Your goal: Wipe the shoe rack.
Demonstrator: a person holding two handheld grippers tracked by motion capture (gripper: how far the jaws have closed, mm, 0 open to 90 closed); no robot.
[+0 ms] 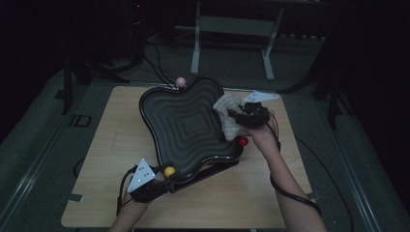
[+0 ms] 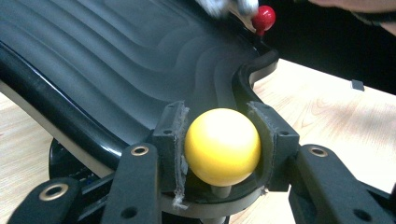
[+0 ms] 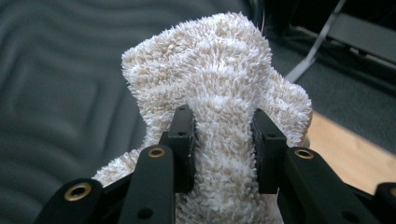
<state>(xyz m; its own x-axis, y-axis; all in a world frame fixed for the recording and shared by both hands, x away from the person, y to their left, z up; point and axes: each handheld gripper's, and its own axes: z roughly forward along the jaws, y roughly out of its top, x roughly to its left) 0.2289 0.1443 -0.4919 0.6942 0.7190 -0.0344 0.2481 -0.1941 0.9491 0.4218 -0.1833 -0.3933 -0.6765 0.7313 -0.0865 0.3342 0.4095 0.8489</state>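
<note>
At seven o'clock on the table (image 1: 96,145), the left gripper (image 1: 162,183) clamped the yellow ball (image 1: 169,171) on the tilted black tray (image 1: 183,123). At three o'clock, the right gripper (image 1: 235,115) pinched a beige towel (image 1: 227,113) against the tray's rim.

One black ridged tray (image 1: 186,126) on the table (image 1: 106,145); one beige cloth (image 1: 228,116); three ball knobs at the tray's corners, possibly more hidden: pink (image 1: 181,81), yellow (image 1: 169,171), red (image 1: 243,141). Two grippers, left (image 1: 162,186) and right (image 1: 237,117).

The left gripper (image 2: 223,135) is clamping its two black jaws on the yellow ball (image 2: 222,146) at the near rim of the black ridged tray (image 2: 116,70). A red ball (image 2: 264,17) is sticking up at the tray's far edge, and pale wooden tabletop (image 2: 327,112) is showing beside the tray.
</note>
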